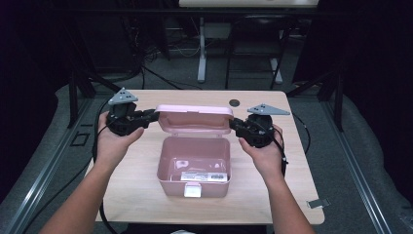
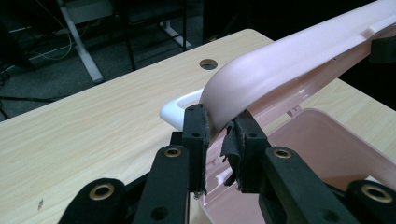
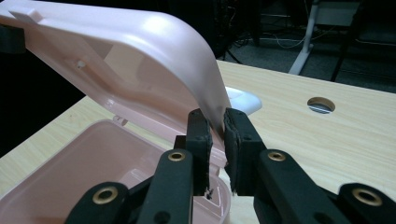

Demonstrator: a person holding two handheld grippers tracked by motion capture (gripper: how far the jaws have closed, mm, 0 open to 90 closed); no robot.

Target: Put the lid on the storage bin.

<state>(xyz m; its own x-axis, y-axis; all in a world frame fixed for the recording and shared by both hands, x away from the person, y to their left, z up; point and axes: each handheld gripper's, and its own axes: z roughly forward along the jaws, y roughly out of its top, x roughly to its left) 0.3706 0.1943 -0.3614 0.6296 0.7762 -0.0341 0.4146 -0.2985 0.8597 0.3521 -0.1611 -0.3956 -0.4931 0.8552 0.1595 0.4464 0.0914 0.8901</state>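
Wooden table (image 1: 146, 161), pink lid (image 1: 195, 118) hiding handle (image 2: 180, 108)

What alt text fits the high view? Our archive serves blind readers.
Two hand-held grippers clamp opposite ends of a raised pink lid above its open pink box on a wooden table. The left gripper and right gripper face each other; a label lies inside.

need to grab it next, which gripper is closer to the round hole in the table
Right. The right gripper grips the lid's edge near the hole; the left gripper holds the far edge.
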